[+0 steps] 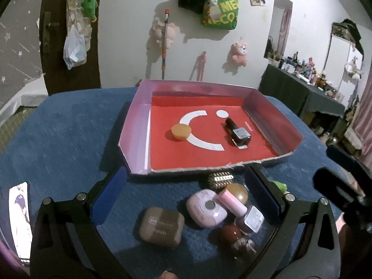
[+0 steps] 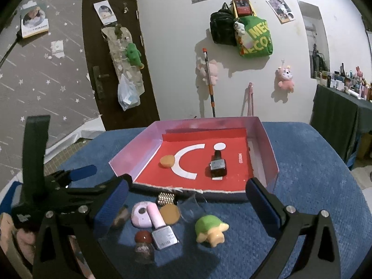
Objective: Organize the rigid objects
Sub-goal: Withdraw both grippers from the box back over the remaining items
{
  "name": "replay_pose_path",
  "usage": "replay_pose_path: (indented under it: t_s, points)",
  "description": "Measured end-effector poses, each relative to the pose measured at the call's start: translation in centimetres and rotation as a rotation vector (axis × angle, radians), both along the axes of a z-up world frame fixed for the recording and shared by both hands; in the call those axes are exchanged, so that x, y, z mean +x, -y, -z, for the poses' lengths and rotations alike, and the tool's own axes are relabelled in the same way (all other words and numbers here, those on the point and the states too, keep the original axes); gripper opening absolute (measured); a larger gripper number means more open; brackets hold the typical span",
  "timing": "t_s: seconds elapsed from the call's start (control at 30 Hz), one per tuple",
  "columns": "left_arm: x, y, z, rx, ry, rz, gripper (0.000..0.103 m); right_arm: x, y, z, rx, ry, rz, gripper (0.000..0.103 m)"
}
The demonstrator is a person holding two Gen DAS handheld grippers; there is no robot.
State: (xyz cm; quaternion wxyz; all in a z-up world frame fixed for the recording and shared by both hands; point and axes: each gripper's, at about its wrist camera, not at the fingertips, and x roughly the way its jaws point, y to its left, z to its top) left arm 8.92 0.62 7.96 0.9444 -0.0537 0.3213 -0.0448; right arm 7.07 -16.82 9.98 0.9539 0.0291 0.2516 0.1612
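Two hand-held grippers (image 1: 183, 200) (image 2: 186, 200) hover, jaws apart and empty, over crowded bottles (image 2: 162, 227); closing carelessly could knock neighbours off the worktop (image 2: 302, 162).

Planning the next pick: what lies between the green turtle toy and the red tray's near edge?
A clear plastic piece on the blue cloth, between green turtle toy and red tray, in the right wrist view.

A white wall (image 2: 176, 46) fills the middle of the frame, hung with a black backpack (image 2: 220, 26), a green bag (image 2: 255, 38) and pink plush toys (image 2: 286, 79). At left stands a dark brown door (image 2: 111, 69) beside star-patterned wallpaper (image 2: 41, 81). At far right, a dark-draped side table (image 2: 334, 121) carries bottles (too small to identify).
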Motion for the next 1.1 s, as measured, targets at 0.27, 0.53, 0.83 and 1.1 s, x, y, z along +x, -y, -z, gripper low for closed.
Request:
replay_pose_path:
  t_s: [0.27, 0.53, 0.83, 1.1]
  points:
    - [-1.5, 0.2, 1.5, -0.003, -0.032, 0.022, 0.103, -1.4, -0.3, 1.7, -0.039, -0.002, 0.013, 0.103]
    - [-2.8, 0.3, 2.8, 0.002, -0.059, 0.035, 0.103, -2.7, -0.3, 2.9, -0.060, -0.011, 0.036, 0.103]
    - [-3.9, 0.0, 4.4, -0.007, -0.120, 0.033, 0.103, -3.5, 0.4, 4.7, -0.030, -0.067, 0.042, 0.103]
    - [-4.6, -0.9, 5.6, 0.011, -0.155, -0.001, 0.103, -4.0, 0.4, 6.5, -0.037, -0.115, 0.044, 0.101]
